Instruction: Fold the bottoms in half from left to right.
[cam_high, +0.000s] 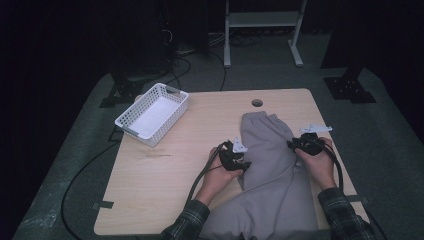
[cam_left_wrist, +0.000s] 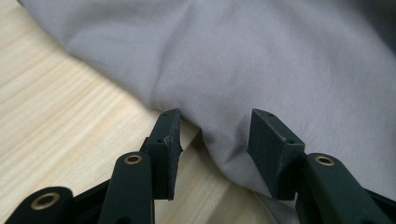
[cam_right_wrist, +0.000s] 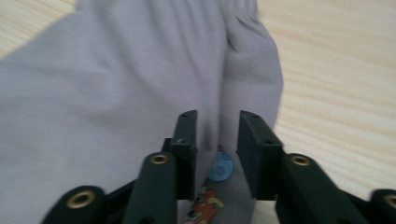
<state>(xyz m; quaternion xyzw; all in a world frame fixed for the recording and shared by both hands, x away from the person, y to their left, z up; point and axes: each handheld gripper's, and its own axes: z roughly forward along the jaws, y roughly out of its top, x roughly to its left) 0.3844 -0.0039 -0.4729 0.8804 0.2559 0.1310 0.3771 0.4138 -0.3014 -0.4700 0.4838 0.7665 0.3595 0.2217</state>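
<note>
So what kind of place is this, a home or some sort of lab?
Probably a lab or recording room: dark curtained walls, cables across the carpet, a bare wooden table with a grey garment and a white basket.

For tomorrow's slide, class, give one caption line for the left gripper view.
Left claw straddling a bunched edge of the grey garment on the wooden table.

High view overhead, gripper views close, sharing grey garment (cam_high: 270, 150)
</note>
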